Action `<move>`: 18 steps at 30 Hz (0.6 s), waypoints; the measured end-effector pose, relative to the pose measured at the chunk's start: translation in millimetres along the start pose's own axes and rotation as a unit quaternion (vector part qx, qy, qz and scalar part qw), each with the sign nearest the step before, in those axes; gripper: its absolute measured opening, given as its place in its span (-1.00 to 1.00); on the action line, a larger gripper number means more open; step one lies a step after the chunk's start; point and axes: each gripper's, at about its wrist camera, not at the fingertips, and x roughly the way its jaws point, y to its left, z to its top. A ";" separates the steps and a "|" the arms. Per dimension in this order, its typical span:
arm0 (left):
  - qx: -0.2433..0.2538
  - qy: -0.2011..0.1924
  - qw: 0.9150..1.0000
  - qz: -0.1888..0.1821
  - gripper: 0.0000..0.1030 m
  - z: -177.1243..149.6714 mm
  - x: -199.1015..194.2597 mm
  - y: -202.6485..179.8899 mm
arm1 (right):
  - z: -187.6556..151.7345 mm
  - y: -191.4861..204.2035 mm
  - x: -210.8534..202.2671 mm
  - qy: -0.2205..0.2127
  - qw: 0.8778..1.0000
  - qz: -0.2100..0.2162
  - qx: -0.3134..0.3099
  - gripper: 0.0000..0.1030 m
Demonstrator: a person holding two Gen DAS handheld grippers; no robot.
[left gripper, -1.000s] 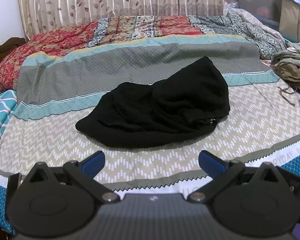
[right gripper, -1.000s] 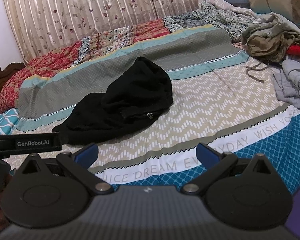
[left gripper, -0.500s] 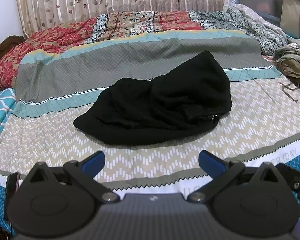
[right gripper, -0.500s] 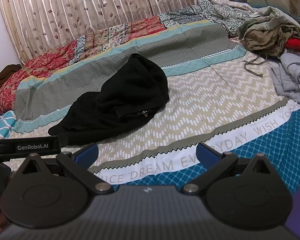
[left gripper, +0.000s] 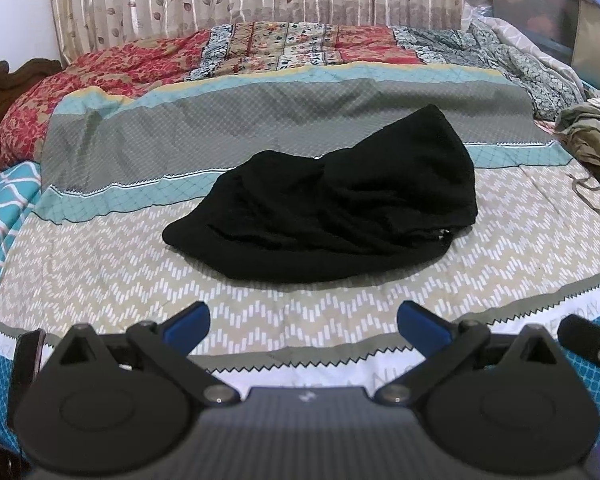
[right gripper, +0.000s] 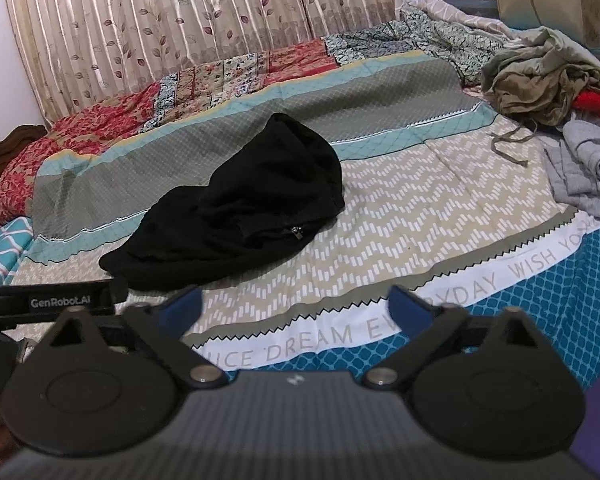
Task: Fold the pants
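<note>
Pants [left gripper: 332,212]: black, bunched in a heap mid-bed [left gripper: 112,264], lying across the zigzag and teal bands, zipper toward the right edge. No fold made; no leg or waistband laid out. All work remains: spread flat first, then fold. Left jaws [left gripper: 303,322] apart, holding nothing, short of the heap. Right jaws [right gripper: 295,307] likewise apart. Laundry pile [right gripper: 548,80] at far right edge.

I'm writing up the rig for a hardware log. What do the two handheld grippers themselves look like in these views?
Both look alike. The left gripper and the right gripper each have two blue finger pads on black linkage arms with silver pivot bolts, two round black discs, and a ribbed dark grey body with a small white logo. A black strap printed GenRobot.AI shows in the right view.
</note>
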 end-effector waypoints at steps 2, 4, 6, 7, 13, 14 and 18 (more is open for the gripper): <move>-0.006 0.001 1.000 -0.005 1.00 -1.3 3.9 6.4 | -1.0 0.9 4.4 0.012 1.000 0.003 0.002 0.38; -0.015 0.001 1.000 -0.013 1.00 -4.7 10.0 18.1 | -2.7 3.5 8.4 0.020 1.000 0.011 -0.001 0.14; -0.019 0.001 1.000 -0.018 1.00 -8.8 18.8 33.2 | -3.5 8.9 12.3 0.027 0.999 0.019 -0.013 0.00; -0.021 0.002 1.000 -0.019 1.00 -10.6 23.7 41.8 | -3.8 11.6 14.6 0.028 0.999 0.021 -0.019 -0.02; -0.056 -0.009 0.998 -0.004 1.00 1.2 66.0 108.9 | -6.3 14.4 41.2 0.063 0.998 0.029 -0.008 -0.02; -0.064 -0.008 0.998 -0.004 1.00 5.7 78.2 121.1 | -6.6 14.4 44.8 0.069 0.997 0.030 -0.004 -0.02; -0.122 0.028 0.992 -0.019 1.00 20.9 129.6 161.3 | -7.9 11.2 60.2 0.087 0.996 0.034 0.010 -0.01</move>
